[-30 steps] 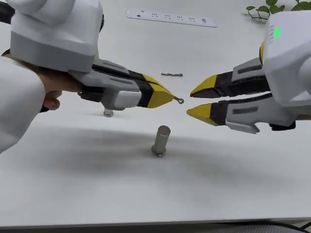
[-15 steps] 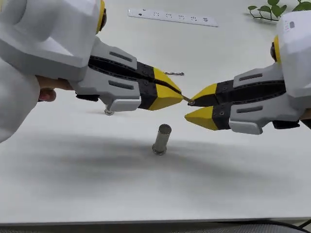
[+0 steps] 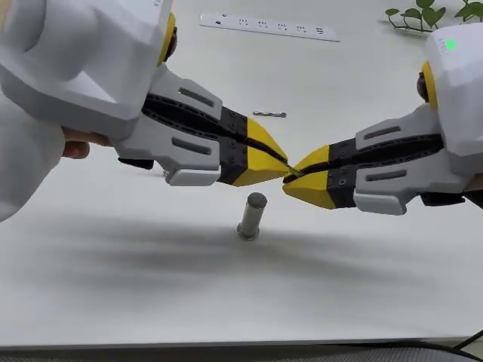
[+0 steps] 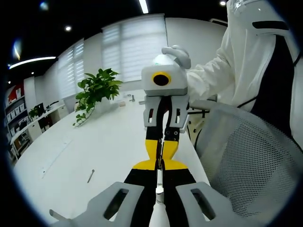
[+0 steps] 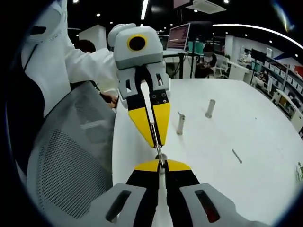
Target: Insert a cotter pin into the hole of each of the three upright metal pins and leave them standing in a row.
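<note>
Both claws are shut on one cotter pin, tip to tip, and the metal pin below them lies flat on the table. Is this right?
Not quite. The head view shows the metal pin standing upright on the table, not flat. The rest holds.

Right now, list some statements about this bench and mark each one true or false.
1. The left hand-held gripper and the right hand-held gripper are both shut on one thin metal cotter pin. True.
2. The short upright silver metal pin beneath them has a cotter pin through it. False: none passes through it.
3. A second, loose cotter pin lies on the white table. True.
4. The long white power strip lies at the table's near edge. False: it lies on the far side, beyond the grippers.
</note>
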Available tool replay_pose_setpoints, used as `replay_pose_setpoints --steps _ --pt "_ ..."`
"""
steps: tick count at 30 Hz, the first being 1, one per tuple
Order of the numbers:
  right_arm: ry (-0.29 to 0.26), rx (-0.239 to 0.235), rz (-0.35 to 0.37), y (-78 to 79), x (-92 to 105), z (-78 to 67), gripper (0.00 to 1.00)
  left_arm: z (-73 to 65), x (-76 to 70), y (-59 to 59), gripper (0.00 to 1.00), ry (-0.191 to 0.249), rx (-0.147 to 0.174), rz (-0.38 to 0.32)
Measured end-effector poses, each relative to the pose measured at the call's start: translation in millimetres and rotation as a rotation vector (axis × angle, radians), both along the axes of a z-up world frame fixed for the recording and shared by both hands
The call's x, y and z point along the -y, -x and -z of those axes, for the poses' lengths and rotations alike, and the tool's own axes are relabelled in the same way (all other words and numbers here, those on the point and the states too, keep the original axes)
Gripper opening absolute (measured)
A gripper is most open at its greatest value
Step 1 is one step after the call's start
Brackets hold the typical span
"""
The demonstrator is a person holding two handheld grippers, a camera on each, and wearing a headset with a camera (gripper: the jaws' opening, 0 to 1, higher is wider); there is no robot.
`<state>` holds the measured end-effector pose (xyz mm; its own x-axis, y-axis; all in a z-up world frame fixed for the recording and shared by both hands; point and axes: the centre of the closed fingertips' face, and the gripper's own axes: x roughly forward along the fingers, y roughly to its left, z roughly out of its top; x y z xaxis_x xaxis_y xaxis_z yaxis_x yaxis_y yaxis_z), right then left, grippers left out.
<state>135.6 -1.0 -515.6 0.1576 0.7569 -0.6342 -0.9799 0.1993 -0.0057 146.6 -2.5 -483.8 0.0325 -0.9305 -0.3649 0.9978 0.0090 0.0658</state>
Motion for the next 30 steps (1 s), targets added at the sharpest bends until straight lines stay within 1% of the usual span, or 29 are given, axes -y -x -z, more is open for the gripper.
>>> replay_pose_setpoints --steps 2,3,6,9,11,13,16,18,20,21,22,23,24,25,28,29,30 --pt "0.006 0.008 -0.003 -0.7 0.9 0.8 0.00 1.4 -0.8 -0.7 0.00 -0.007 0.002 0.000" --pt "0.009 0.006 -0.002 -0.9 1.6 1.1 0.00 1.7 -0.8 -0.4 0.00 -0.009 -0.001 0.000" --pt "0.013 -0.003 -0.007 1.3 3.5 0.2 0.00 3.6 -2.6 0.4 0.00 -0.025 0.006 0.009" --pt "0.012 -0.002 -0.013 3.1 5.3 -2.9 0.00 6.3 -4.7 0.7 0.00 -0.039 0.000 0.008" --pt "0.021 0.002 -0.024 4.3 5.9 -3.5 0.00 4.9 -5.1 2.1 0.00 -0.038 0.000 0.012" --pt "0.035 0.017 -0.035 4.5 6.8 -3.2 0.00 4.0 -4.8 3.1 0.00 -0.037 0.001 0.015" --pt "0.040 0.015 -0.042 5.5 7.7 -3.8 0.00 3.9 -4.8 2.2 0.00 -0.033 0.015 0.018" --pt "0.037 0.016 -0.034 5.3 8.6 -5.3 0.00 4.5 -5.8 0.7 0.08 -0.034 0.017 0.017" --pt "0.049 0.019 -0.025 3.3 11.9 -4.6 0.00 6.1 -6.3 -0.6 0.22 -0.043 0.010 0.013" --pt "0.058 0.024 -0.021 2.3 13.4 -3.9 0.00 7.8 -6.4 0.5 0.26 -0.053 0.002 0.015" --pt "0.069 0.030 -0.016 1.6 15.8 -2.7 0.00 9.7 -1.9 6.3 0.27 -0.059 0.001 0.013" --pt "0.072 0.029 -0.016 1.8 16.5 -2.1 0.00 12.6 5.2 15.6 0.24 -0.070 0.004 0.009" --pt "0.084 0.020 -0.012 3.0 18.7 0.0 0.00 14.9 5.7 16.3 0.22 -0.073 -0.001 0.008" --pt "0.089 0.012 -0.008 3.8 20.0 1.7 0.00 18.7 5.7 17.3 0.22 -0.080 -0.016 0.010" --pt "0.106 -0.004 0.013 4.6 24.1 7.3 0.00 27.9 4.3 16.2 0.27 -0.099 -0.014 0.009" --pt "0.113 -0.010 0.025 4.7 26.6 11.8 0.00 30.6 3.7 15.7 0.28 -0.106 -0.015 0.005" --pt "0.116 -0.015 0.033 4.3 28.0 14.9 0.00 33.4 3.4 16.0 0.28 -0.113 -0.014 0.006"
